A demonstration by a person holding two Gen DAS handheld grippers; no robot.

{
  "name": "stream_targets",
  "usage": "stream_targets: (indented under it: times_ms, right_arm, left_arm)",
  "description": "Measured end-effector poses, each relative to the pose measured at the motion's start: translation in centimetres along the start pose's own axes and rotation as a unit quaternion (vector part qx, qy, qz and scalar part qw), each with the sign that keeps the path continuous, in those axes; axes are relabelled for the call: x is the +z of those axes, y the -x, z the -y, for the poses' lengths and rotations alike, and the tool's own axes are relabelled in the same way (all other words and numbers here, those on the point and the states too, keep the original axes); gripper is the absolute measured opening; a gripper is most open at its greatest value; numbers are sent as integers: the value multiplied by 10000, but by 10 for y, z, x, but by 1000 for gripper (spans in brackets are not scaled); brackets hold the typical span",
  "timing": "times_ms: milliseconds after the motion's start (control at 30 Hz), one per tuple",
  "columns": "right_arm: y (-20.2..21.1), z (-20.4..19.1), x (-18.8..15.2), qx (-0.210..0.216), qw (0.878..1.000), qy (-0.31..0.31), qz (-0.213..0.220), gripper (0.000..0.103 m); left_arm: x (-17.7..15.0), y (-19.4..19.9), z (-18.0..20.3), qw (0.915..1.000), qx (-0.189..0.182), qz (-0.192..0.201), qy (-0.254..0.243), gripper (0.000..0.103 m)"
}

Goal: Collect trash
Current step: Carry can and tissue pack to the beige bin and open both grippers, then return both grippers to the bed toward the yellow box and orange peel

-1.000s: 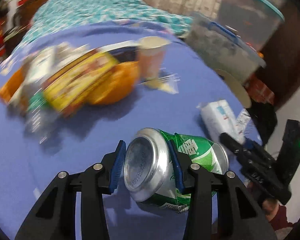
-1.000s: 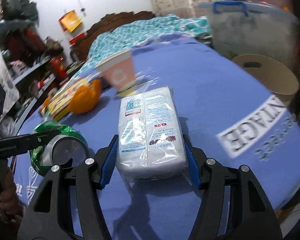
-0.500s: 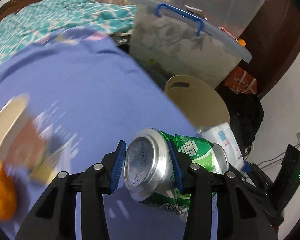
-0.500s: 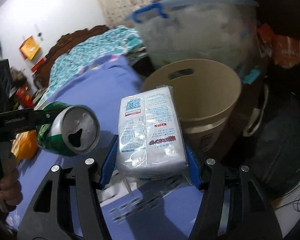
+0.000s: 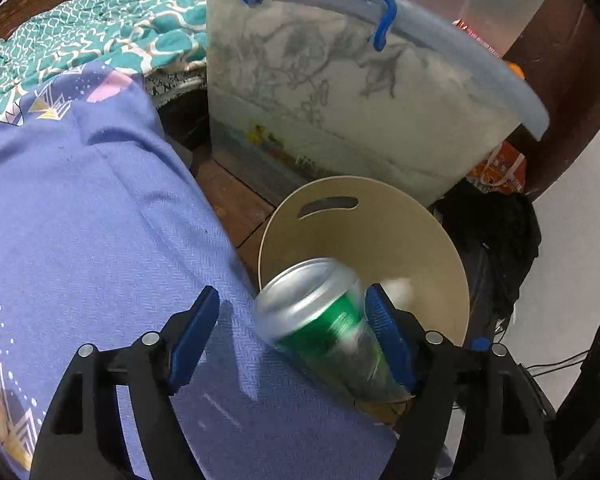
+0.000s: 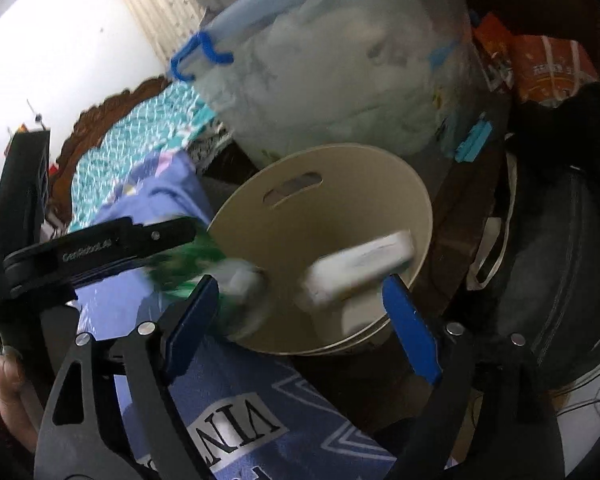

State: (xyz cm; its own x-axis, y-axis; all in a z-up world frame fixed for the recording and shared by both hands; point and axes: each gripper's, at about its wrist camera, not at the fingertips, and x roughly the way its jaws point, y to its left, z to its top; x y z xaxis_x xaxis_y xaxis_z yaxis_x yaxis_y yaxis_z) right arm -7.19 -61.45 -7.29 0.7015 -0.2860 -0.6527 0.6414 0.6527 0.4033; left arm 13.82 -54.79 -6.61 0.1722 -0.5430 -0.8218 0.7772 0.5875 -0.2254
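Note:
A beige round bin (image 5: 380,232) stands on the floor beside the blue-covered table; it also shows in the right wrist view (image 6: 340,184). My left gripper (image 5: 292,332) is open, and the green can (image 5: 332,328) is blurred, free between the jaws and tipping over the bin's rim. My right gripper (image 6: 300,320) is open, and the white tissue packet (image 6: 360,268) is blurred, falling inside the bin. The can (image 6: 204,264) shows blurred at the bin's left rim, under the left gripper's finger (image 6: 132,236).
A large clear storage tub with a blue handle (image 5: 340,92) stands behind the bin. A black bag (image 6: 560,240) and an orange packet (image 6: 548,68) lie to the right. The blue cloth (image 5: 80,220) covers the table; a teal bedspread (image 5: 80,40) lies beyond.
Both grippers have opened over the bin. The can and the tissue packet have left the jaws and are dropping toward the bin.

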Motion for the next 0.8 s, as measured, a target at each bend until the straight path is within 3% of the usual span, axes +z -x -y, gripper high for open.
stream_targets:
  times_ms: [200, 367, 567, 667, 733, 800]
  right_arm:
    - [13, -3, -6, -124, 9992, 45, 371, 84]
    - [24, -7, -9, -333, 9971, 99, 680, 83]
    - [28, -42, -22, 161, 9982, 374, 443, 56]
    - [30, -78, -34, 649, 9953, 657, 293, 55]
    - [24, -124, -50, 1282, 9878, 885, -67, 57]
    - [21, -141, -58, 1522, 9832, 972, -247, 63]
  left_arm:
    - [-28, 46, -21, 9996, -160, 233, 43, 73]
    - [-83, 115, -41, 9974, 31, 580, -415, 73]
    - [-166, 201, -104, 9954, 370, 797, -389, 72]
    - [-198, 245, -149, 9899, 968, 1027, -133, 72]
    - [-211, 268, -178, 9832, 1397, 1165, 121, 72]
    - [-218, 285, -205, 9725, 1920, 1264, 383, 73]
